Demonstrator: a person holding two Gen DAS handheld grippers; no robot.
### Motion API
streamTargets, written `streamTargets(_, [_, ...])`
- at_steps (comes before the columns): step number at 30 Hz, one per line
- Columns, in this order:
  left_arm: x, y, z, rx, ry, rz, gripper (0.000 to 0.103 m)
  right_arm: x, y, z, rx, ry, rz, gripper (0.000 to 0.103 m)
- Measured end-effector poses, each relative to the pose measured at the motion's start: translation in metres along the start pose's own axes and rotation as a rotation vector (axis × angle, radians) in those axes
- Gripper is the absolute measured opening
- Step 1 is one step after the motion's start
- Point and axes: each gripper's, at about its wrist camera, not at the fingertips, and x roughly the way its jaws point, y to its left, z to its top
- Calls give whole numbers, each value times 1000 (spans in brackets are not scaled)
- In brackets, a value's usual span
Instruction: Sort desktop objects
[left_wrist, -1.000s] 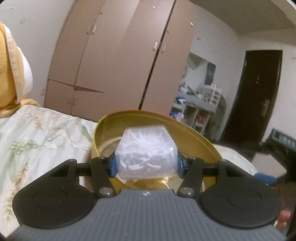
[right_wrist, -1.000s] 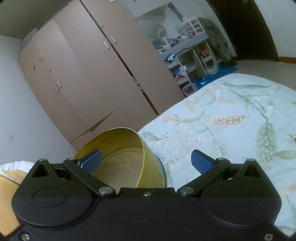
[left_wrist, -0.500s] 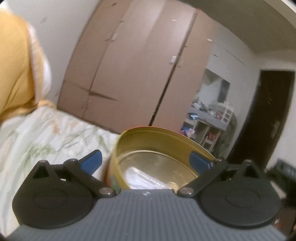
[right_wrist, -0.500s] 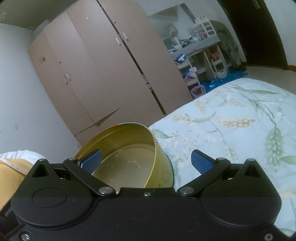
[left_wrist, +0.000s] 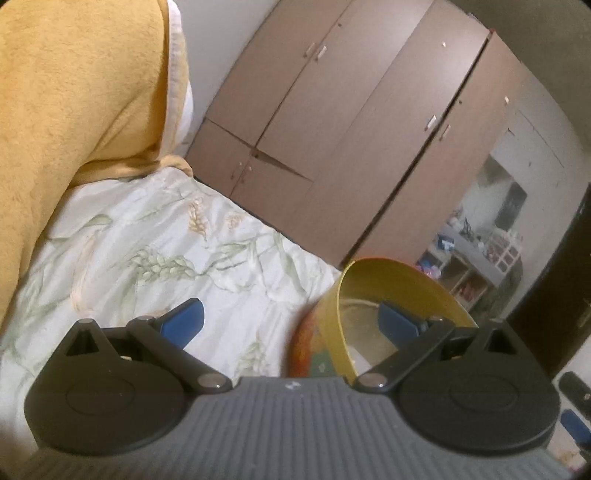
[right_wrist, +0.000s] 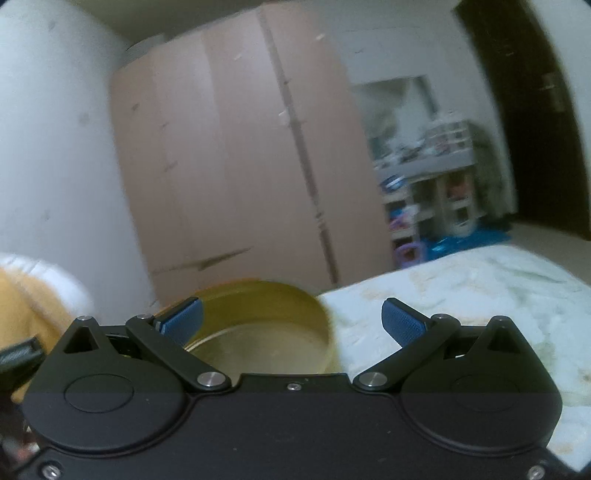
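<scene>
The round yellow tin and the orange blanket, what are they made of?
The round tin looks like metal: thin wall, shiny gold inside that reflects light. The orange blanket looks like soft fleece or terry, fuzzy and matte, though the exact fabric is hard to tell.

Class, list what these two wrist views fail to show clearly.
- Round yellow metal tin, left wrist view: its floor is hidden by the left hand-held gripper.
- Same tin, right wrist view: blurred; contents unreadable.
- Grey cluttered shelf, right wrist view: items too blurred and small.
</scene>
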Motion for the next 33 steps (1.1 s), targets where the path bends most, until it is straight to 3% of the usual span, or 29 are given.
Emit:
streamTargets(4, [1, 3, 1, -36, 14, -18, 103, 3, 7, 1, -1, 61, 63, 103])
streamTargets(11, [2, -9, -4, 24, 20, -28, 103, 3, 13, 0, -5, 90, 61, 103])
streamTargets(18, [0, -12, -7, -11, 27, -64, 103, 4, 32, -5, -74, 94, 70, 103])
streamTargets(24, [-8, -28, -9, 52, 1, -62, 103, 6, 34, -2, -90, 91, 73, 103])
streamTargets(33, [-17, -33, -11, -9, -28, -88, 103, 8, 36, -3, -110, 86, 67, 103])
